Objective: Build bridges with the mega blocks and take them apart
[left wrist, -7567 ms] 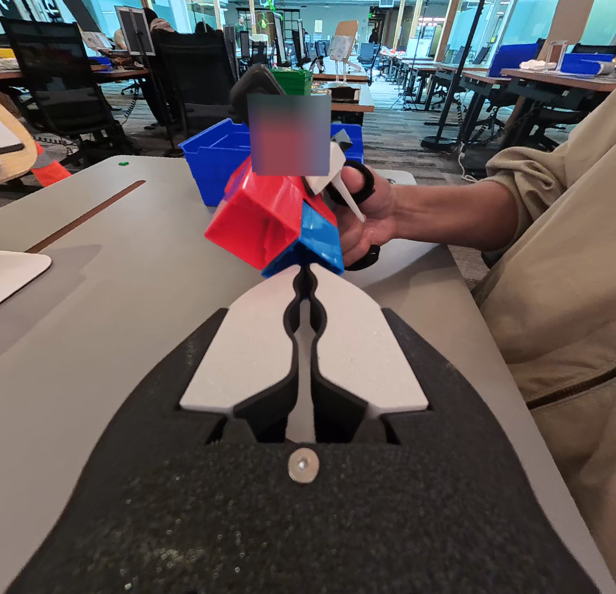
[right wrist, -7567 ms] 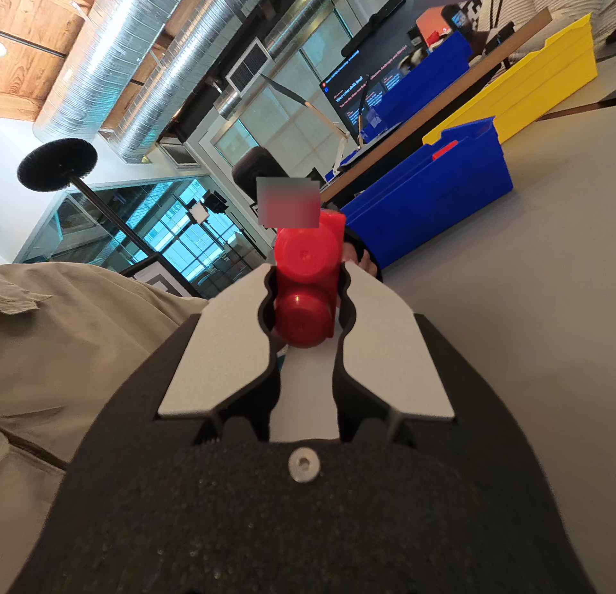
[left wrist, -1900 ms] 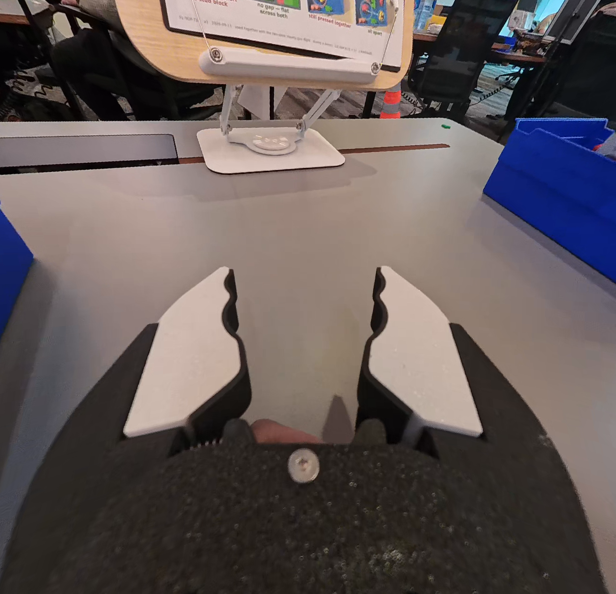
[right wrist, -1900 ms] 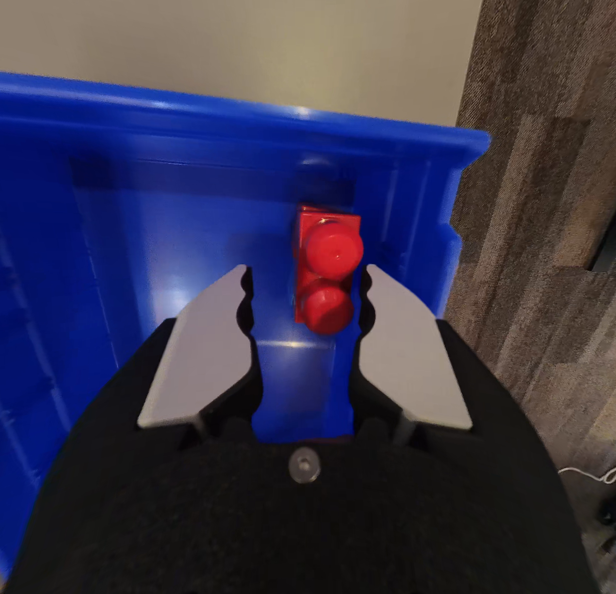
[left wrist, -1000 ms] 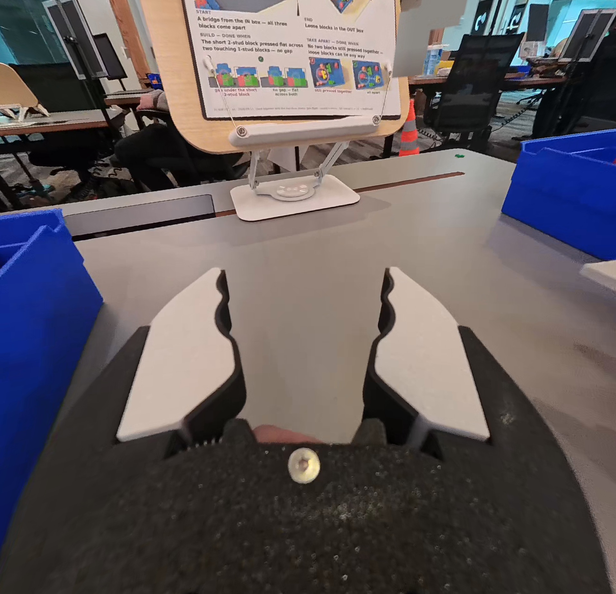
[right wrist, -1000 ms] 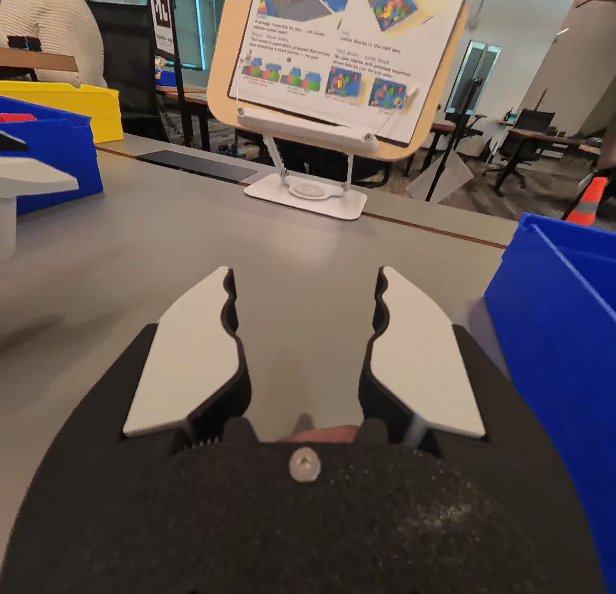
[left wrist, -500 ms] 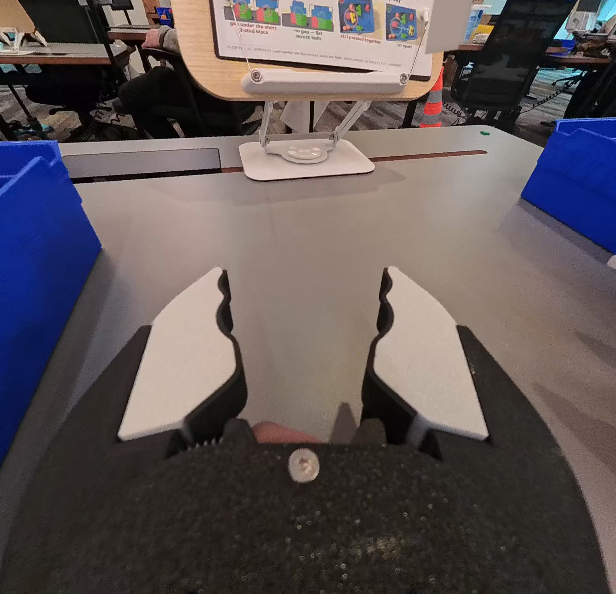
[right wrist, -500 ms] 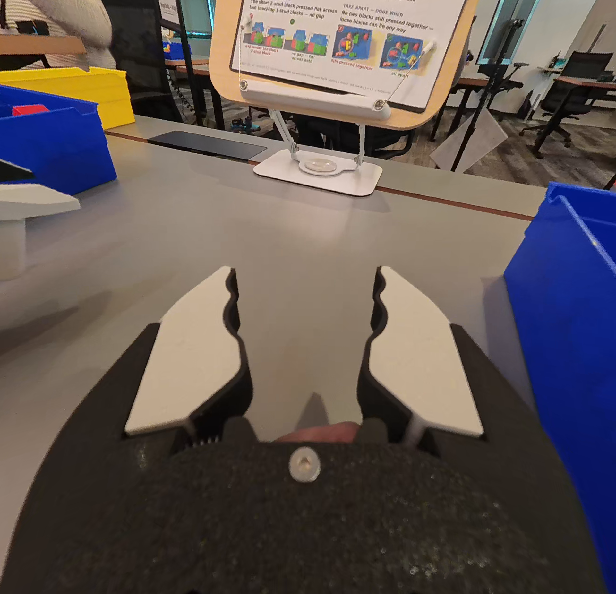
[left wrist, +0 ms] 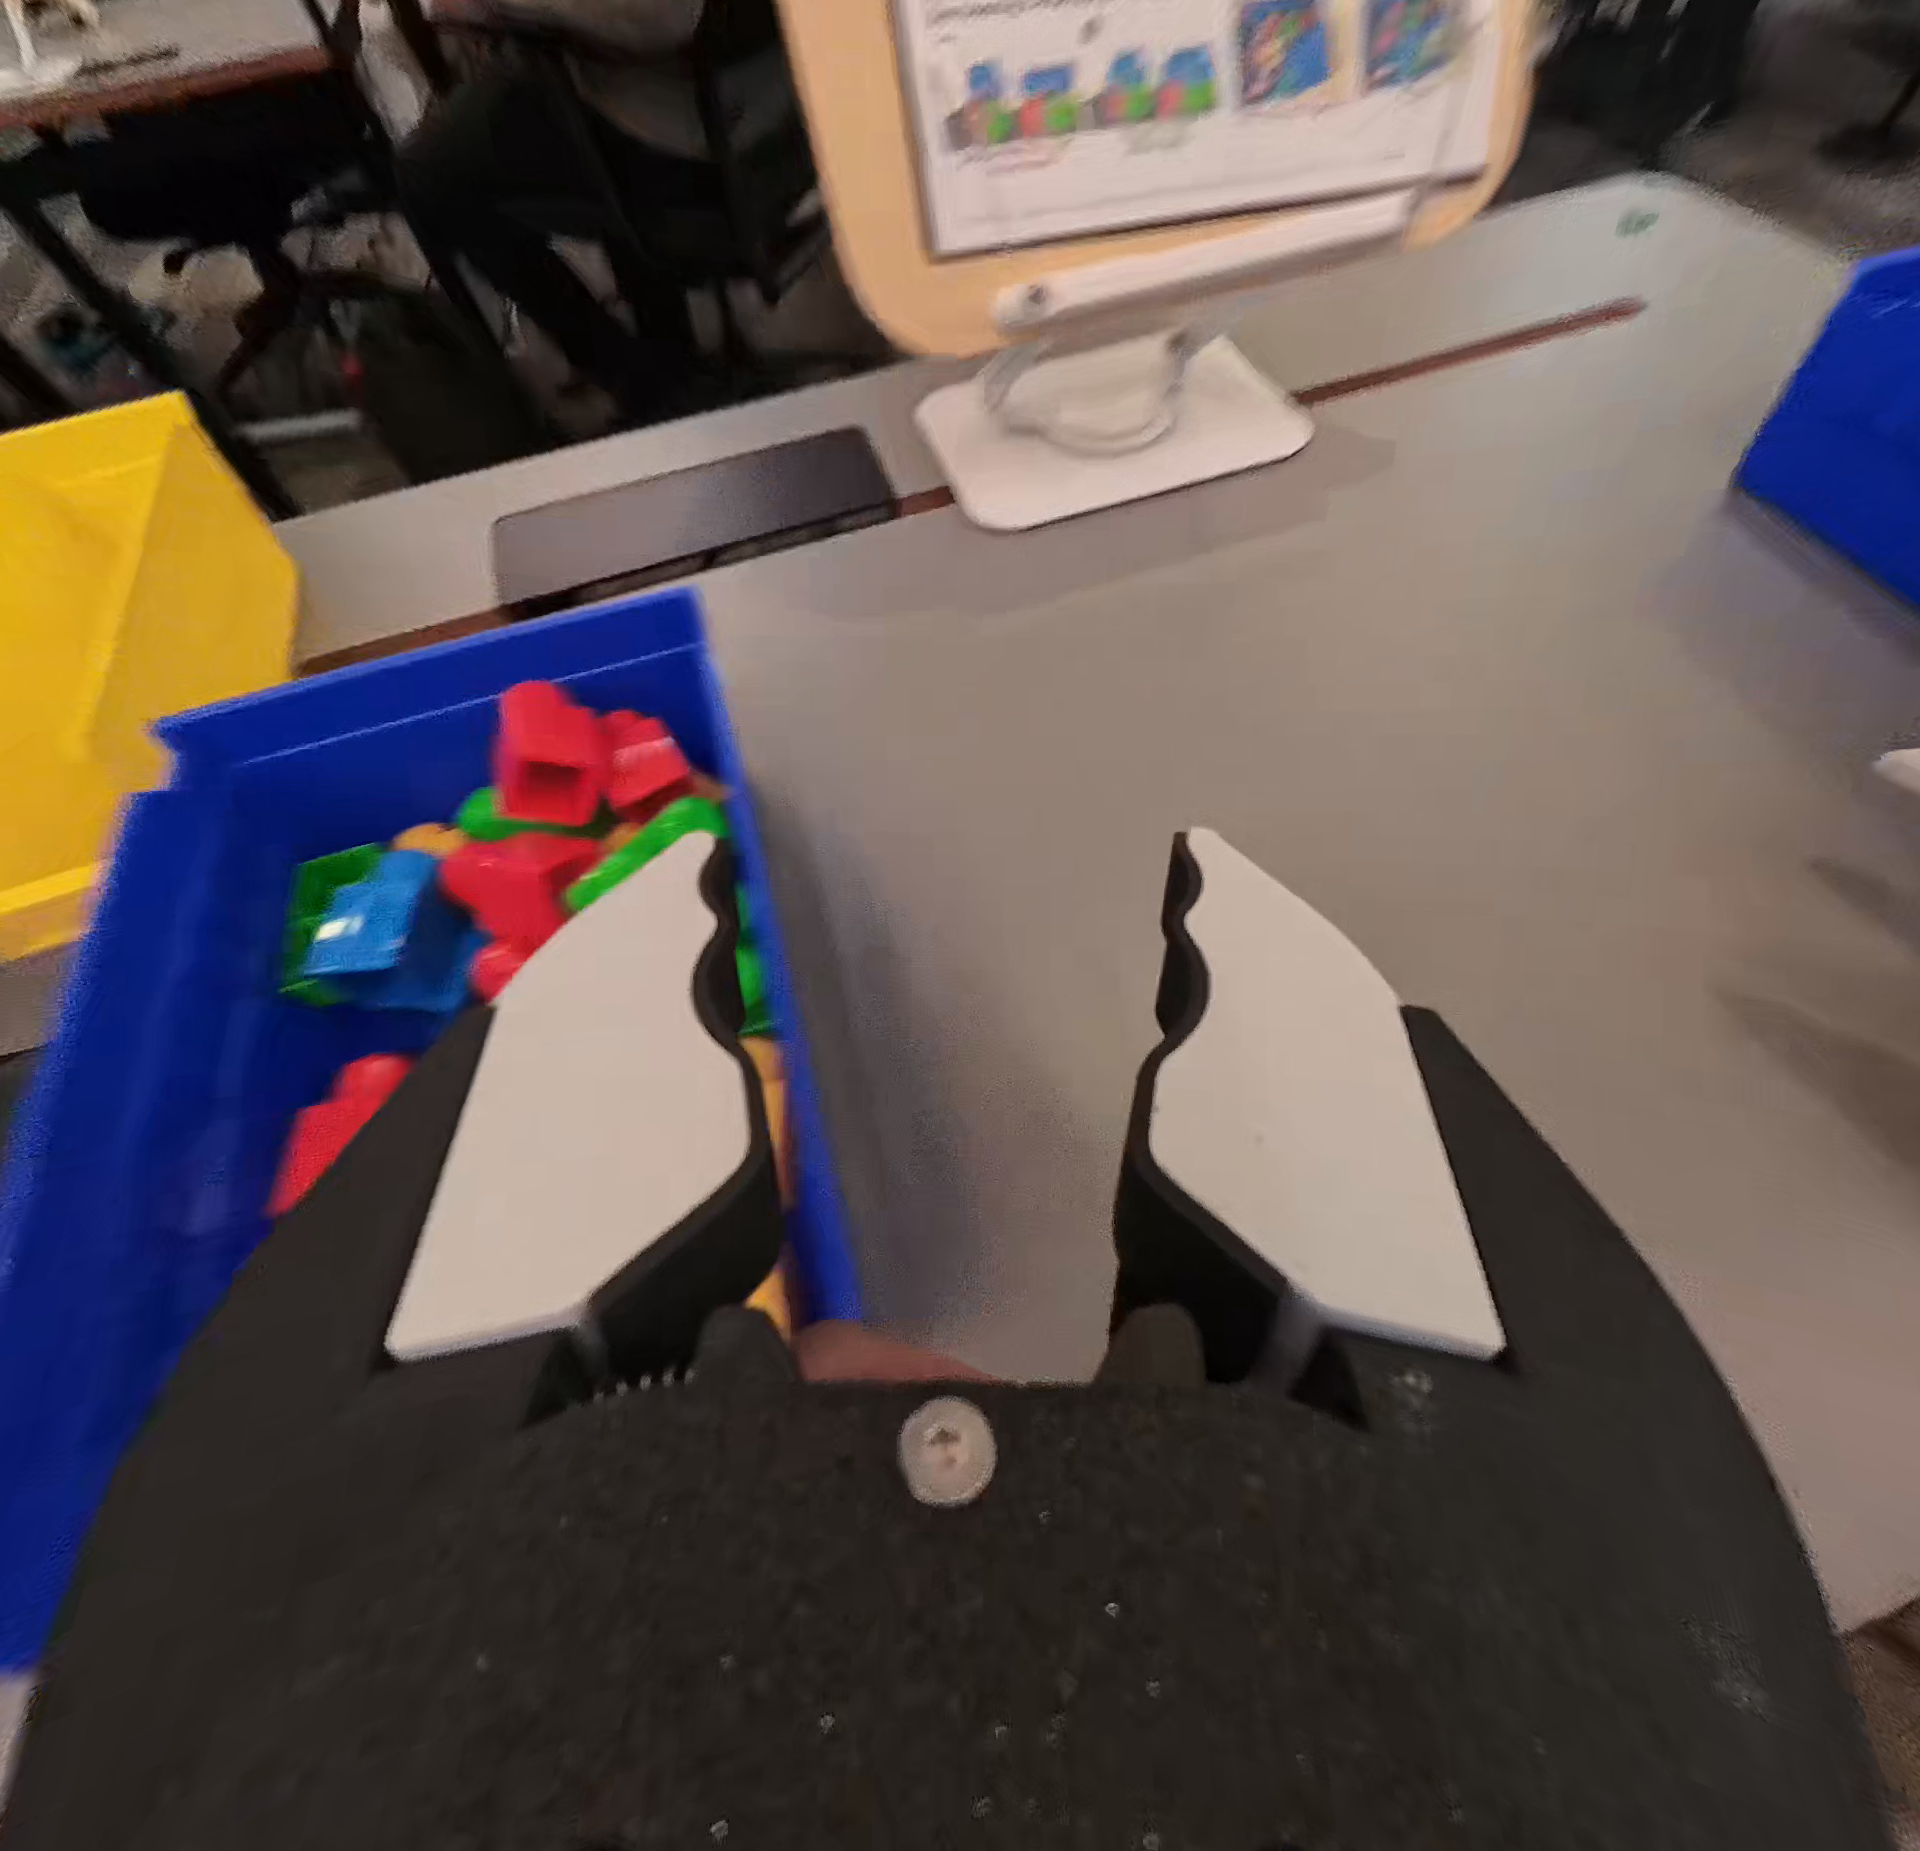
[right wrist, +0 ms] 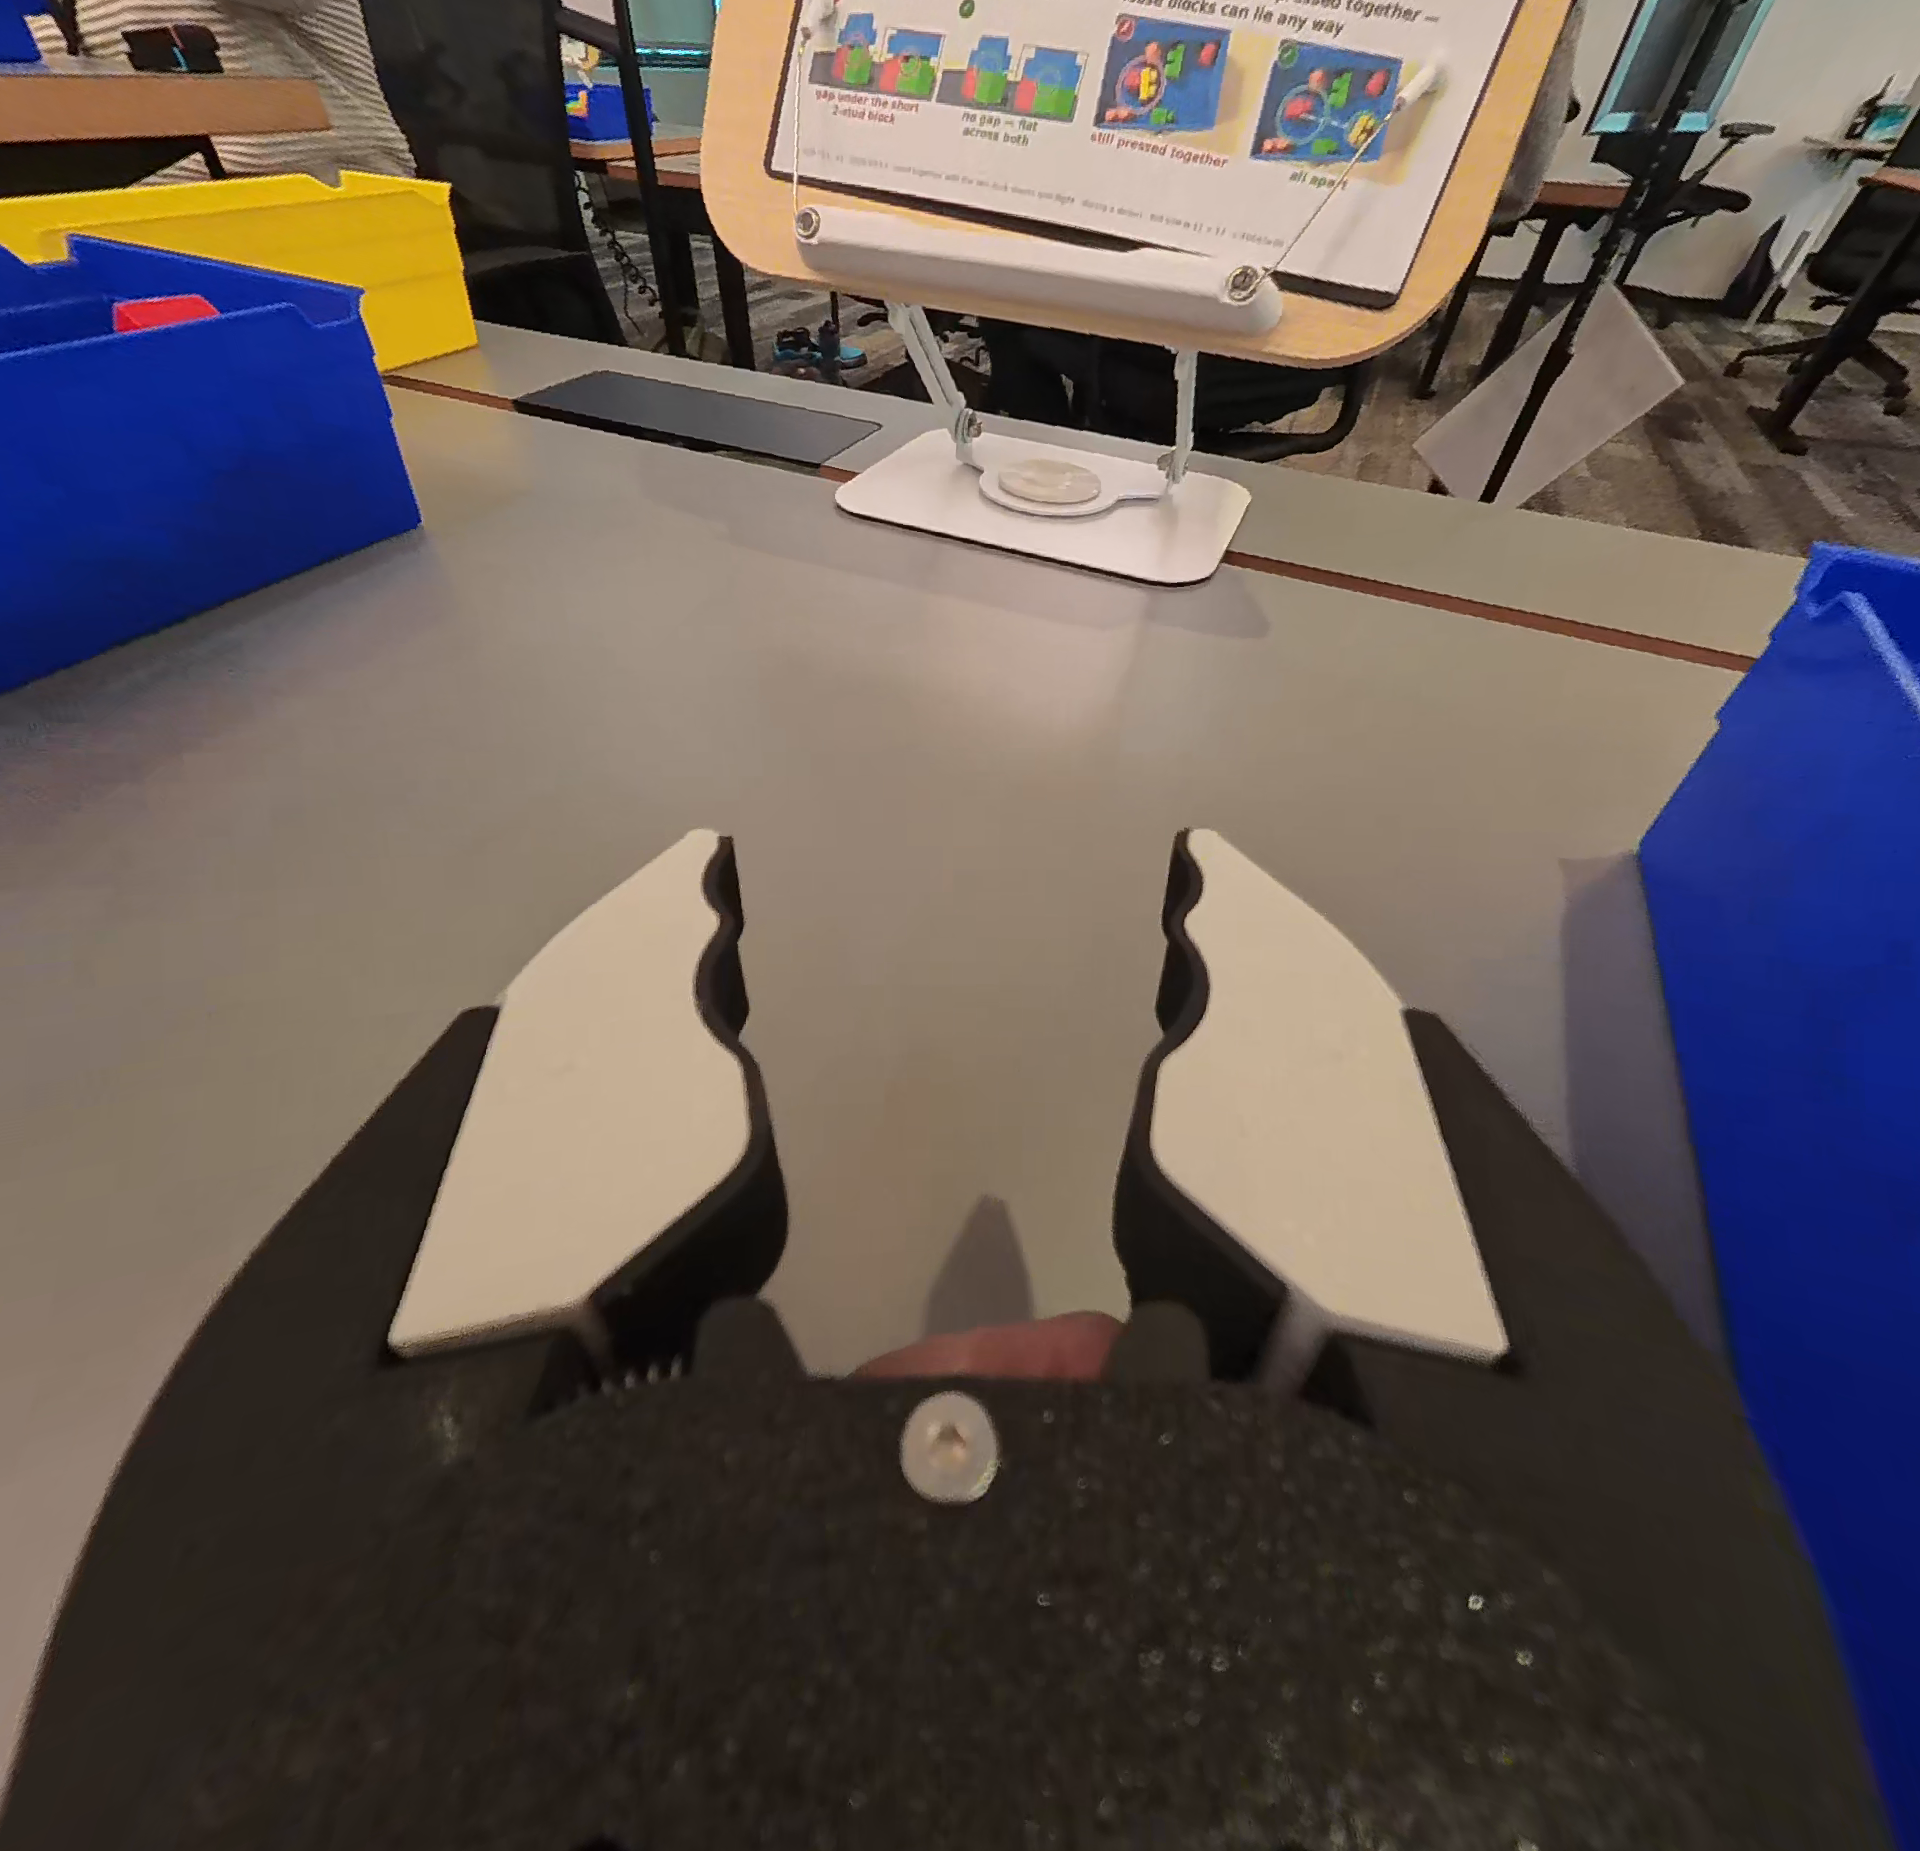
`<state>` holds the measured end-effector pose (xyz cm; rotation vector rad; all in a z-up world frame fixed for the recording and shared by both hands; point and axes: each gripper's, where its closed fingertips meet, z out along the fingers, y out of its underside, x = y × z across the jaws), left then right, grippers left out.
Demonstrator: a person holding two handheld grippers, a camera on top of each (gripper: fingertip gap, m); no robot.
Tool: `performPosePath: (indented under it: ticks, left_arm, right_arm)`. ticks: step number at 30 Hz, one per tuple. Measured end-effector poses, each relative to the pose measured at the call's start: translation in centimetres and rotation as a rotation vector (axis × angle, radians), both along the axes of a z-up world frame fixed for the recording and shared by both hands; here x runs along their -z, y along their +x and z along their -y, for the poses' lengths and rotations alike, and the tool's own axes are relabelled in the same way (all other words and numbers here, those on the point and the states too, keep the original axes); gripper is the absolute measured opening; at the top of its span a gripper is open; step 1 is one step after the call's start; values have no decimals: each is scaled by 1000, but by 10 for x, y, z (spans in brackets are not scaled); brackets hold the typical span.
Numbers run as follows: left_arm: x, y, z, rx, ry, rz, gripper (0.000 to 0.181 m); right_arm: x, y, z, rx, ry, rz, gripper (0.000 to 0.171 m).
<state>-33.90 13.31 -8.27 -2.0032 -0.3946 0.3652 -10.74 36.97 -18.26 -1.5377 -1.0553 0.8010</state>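
Only left gripper [left wrist: 951, 845], fingers wide, sees mega blocks [left wrist: 499, 866]; right gripper [right wrist: 951, 845] equally wide.

Glossy plastic blocks [left wrist: 520, 866] in a smooth plastic bin [left wrist: 156, 1126]. Matt grey table [right wrist: 935, 710]. Grainy black gripper [right wrist: 951, 845] body, matt pale fingers [right wrist: 592, 1095]. Wooden stand [right wrist: 1143, 326], paper sheet [right wrist: 1122, 66].

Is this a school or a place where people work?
Probably an open office or lab set up for a block exercise. A grey table holds a blue plastic bin of colourful toy blocks and an instruction sheet on a wooden stand; desks and black office chairs fill the background.
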Motion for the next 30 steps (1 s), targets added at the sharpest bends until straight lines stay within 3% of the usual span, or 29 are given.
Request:
performPosePath:
  ticks: [5, 10, 13, 24, 26, 28, 30]
  left_arm:
    - [16, -79, 33, -43, -302, 168, 74]
    - [77, -107, 40, -53, -554, 523, 76]
    - [111, -117, 48, -83, -730, 582, 79]
    - [148, -110, 39, -147, -929, 841, 65]
    - [153, -106, 41, -145, -963, 871, 59]
    - [156, -105, 41, -145, -974, 880, 40]
    - [158, -108, 44, -146, -994, 865, 39]
  right_arm:
    - [4, -2, 2, -17, -11, 11, 78]
    - [8, -3, 1, -27, -41, 16, 78]
    - [8, -2, 0, -31, -50, 19, 78]
    - [11, 0, -1, -45, -72, 26, 78]
    - [12, 0, -1, -48, -79, 29, 78]
    - [14, 0, -2, -50, -86, 32, 78]
    - [15, 0, -2, -55, -92, 34, 78]
